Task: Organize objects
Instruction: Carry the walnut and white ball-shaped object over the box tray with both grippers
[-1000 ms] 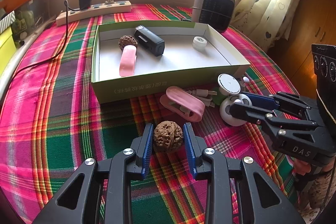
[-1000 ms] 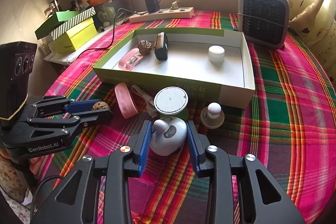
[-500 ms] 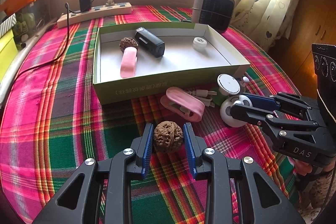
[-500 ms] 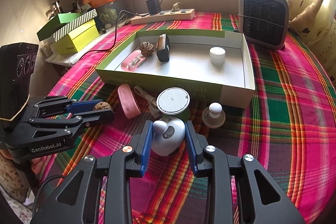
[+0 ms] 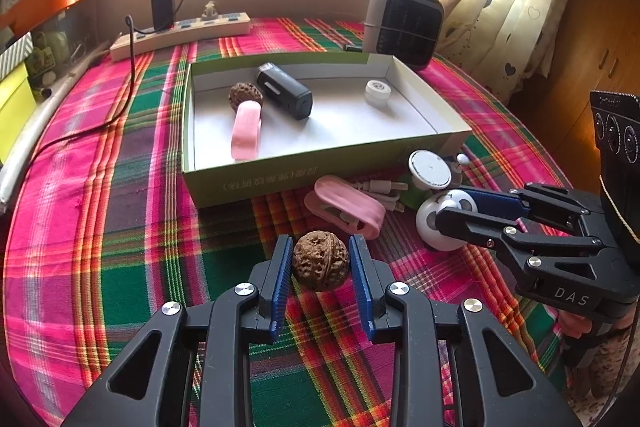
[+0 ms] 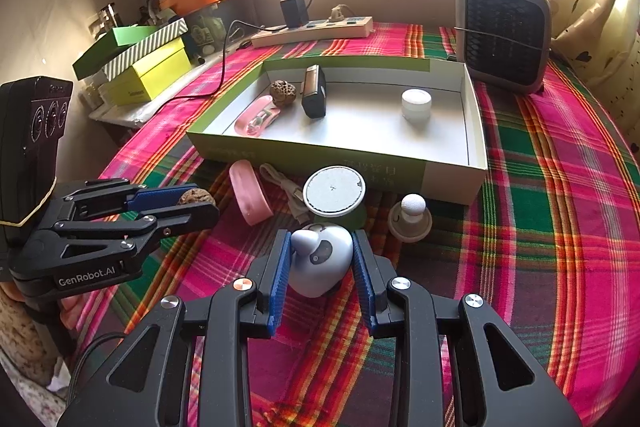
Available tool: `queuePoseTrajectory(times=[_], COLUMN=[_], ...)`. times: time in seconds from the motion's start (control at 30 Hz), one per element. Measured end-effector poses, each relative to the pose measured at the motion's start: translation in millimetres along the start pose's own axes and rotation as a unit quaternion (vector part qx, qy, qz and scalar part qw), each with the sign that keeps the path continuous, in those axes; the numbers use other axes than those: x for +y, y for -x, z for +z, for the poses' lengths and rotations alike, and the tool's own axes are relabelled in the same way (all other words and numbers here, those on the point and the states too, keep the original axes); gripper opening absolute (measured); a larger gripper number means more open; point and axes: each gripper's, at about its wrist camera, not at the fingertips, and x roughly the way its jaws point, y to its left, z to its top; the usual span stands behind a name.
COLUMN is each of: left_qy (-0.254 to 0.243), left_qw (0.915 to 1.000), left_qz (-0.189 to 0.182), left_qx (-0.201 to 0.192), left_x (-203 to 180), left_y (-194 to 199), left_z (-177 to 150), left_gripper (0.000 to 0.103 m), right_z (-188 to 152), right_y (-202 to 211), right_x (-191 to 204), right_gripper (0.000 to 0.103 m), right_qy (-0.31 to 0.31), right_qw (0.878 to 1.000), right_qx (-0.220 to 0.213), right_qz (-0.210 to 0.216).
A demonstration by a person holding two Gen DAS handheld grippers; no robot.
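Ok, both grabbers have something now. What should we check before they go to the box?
1. Left gripper pinches the walnut: ok.
2. Right gripper pinches the white toy: ok.
3. Free floor in the box between the black gadget and the white jar: ok.
4. Walnut lifted clear of the cloth: cannot tell.
5. Pink clip and cable between walnut and box wall, so go over them: not ok.

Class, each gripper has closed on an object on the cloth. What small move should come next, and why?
Probably lift the left gripper and carry its walnut into the green box. Another walnut already lies inside, and the held one seems firmly pinched.
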Motion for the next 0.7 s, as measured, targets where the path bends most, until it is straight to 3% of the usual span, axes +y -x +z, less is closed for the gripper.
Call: queuePoseTrajectory(times=[0.7], left_qy=[-0.009], left_qw=[0.9996], left_qz=[-0.002], left_qx=[-0.028], left_x=[-5], left_y=[10], left_z=[31], left_gripper=[0.027], right_z=[21], right_y=[27], right_x=[-3], right_gripper=[0.031], right_qy=[0.000], right_qw=[0.999], right_qx=[-0.037], right_qz=[0.009])
